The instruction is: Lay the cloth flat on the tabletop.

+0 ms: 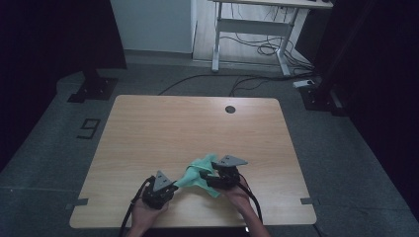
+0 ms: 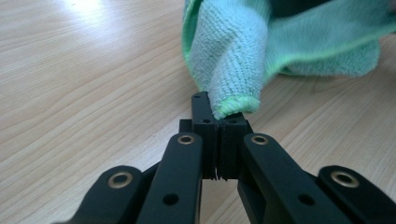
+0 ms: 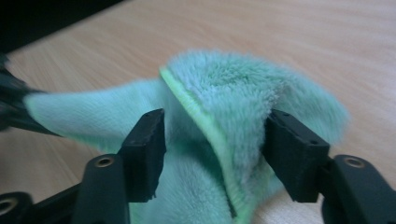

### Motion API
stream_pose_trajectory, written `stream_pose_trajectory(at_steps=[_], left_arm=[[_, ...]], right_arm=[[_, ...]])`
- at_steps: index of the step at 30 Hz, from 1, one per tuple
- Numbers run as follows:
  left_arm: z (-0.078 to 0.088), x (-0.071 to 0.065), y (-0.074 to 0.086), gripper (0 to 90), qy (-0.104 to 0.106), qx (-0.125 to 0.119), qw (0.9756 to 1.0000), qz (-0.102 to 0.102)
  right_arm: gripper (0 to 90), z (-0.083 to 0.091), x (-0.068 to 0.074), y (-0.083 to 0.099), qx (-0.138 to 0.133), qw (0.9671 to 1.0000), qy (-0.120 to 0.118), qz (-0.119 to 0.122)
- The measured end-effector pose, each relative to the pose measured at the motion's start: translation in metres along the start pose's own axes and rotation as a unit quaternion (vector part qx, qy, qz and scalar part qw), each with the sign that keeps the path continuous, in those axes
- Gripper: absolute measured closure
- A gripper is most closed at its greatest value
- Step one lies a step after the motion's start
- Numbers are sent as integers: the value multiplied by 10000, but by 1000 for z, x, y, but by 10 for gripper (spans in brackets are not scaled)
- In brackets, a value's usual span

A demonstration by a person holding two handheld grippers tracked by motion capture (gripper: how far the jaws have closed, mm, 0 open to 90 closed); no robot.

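A green microfibre cloth (image 1: 200,170) lies bunched on the wooden table (image 1: 197,123) near its front edge, between my two grippers. My left gripper (image 1: 174,186) is at the cloth's left end. In the left gripper view its jaws (image 2: 218,123) are shut on a rolled corner of the cloth (image 2: 233,56), which lifts away from the tabletop. My right gripper (image 1: 206,177) reaches into the cloth from the right. In the right gripper view its jaws (image 3: 215,123) stand wide apart, with a raised fold of the cloth (image 3: 224,93) between the pads.
A round cable hole (image 1: 230,109) sits near the table's far edge. Beyond the table stand a white-legged desk (image 1: 247,39) with floor cables, and black stand bases at left (image 1: 94,89) and right (image 1: 316,94).
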State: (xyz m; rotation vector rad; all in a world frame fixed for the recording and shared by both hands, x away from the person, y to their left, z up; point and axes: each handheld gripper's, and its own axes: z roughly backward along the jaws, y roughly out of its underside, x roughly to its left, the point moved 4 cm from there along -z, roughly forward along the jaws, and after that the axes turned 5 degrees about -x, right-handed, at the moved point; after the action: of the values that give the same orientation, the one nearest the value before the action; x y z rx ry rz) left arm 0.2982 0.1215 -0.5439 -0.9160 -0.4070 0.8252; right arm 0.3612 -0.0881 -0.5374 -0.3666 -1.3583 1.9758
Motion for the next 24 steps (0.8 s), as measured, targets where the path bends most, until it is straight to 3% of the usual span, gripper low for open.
stream_pose_trajectory(at_steps=[4,11,16,21,24], left_arm=[[1,4,0,887,20,-13,10000,58],[2,4,0,887,38,7,10000,55],[1,5,1,887,33,34,10000,57],[1,6,1,887,27,41,10000,78],[1,6,2,887,37,58,9999,87]], right_arm=[[334,16,-4,-7,-190,9998,-38,-84],[422,32,-20,-6,-267,9996,27,-76],[459,26,-15,-3,-119,9999,-91,41],[498,10,-11,8,187,9997,-90,161],[581,1,-12,17,389,9991,-21,180]])
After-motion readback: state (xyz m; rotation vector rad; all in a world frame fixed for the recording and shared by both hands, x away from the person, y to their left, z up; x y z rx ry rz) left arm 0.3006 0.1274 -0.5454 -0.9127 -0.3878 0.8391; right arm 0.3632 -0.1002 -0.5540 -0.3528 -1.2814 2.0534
